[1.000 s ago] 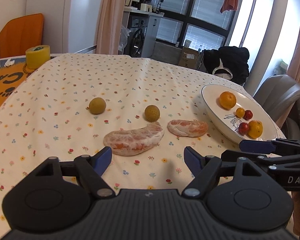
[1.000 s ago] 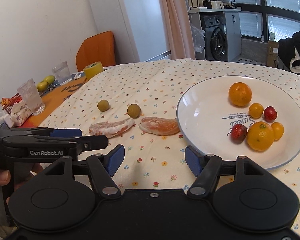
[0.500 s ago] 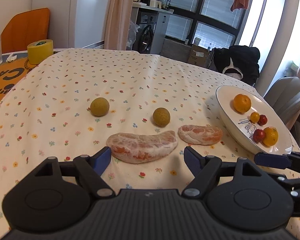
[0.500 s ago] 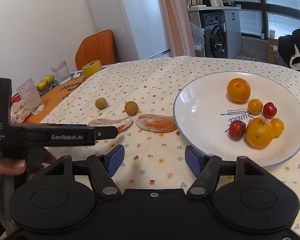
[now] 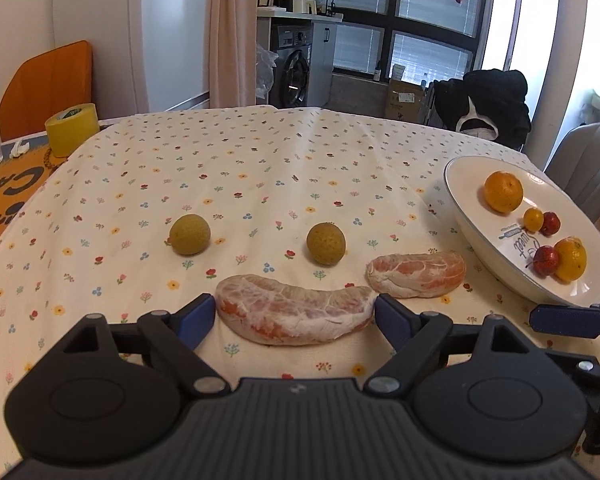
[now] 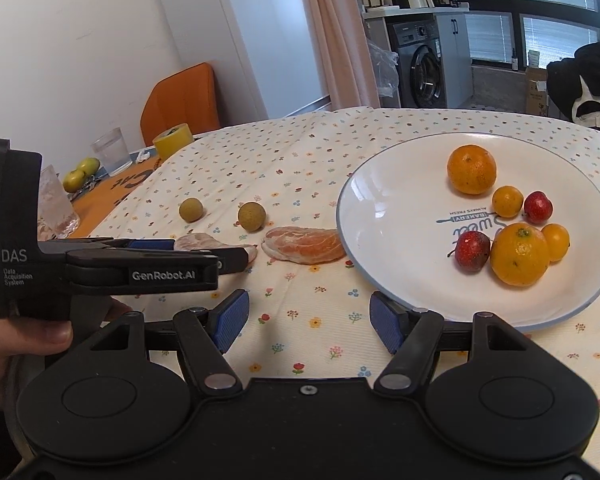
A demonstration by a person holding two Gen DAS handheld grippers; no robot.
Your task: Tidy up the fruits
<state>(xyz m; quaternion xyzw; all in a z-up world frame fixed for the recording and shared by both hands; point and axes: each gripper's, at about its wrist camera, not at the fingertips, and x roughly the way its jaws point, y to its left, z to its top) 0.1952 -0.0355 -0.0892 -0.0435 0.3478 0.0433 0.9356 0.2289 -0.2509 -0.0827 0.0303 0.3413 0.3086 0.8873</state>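
A long peeled citrus segment [image 5: 296, 314] lies on the flowered tablecloth, right between the blue pads of my open left gripper [image 5: 295, 316], one pad at each end. A shorter peeled segment [image 5: 417, 274] lies to its right, beside the white plate [image 5: 466, 216]. Two small green-brown round fruits [image 5: 189, 234] [image 5: 326, 243] sit behind the segments. The plate [image 6: 384, 200] holds oranges [image 6: 471, 169], small yellow fruits and red berries. My right gripper [image 6: 305, 320] is open over bare cloth at the plate's near left rim. The left gripper [image 6: 204, 254] shows from the side there, over the long segment [image 6: 198, 242].
A yellow tape roll [image 5: 71, 129], a clear glass [image 6: 112, 157] and green fruits [image 6: 80, 174] stand on an orange mat at the far left. An orange chair [image 6: 180, 98] and a grey chair [image 5: 588, 164] flank the table. A hand [image 6: 20, 340] holds the left gripper.
The left gripper has moved forward and down, so the long segment now sits between its pads. The right gripper has edged nearer to the plate.
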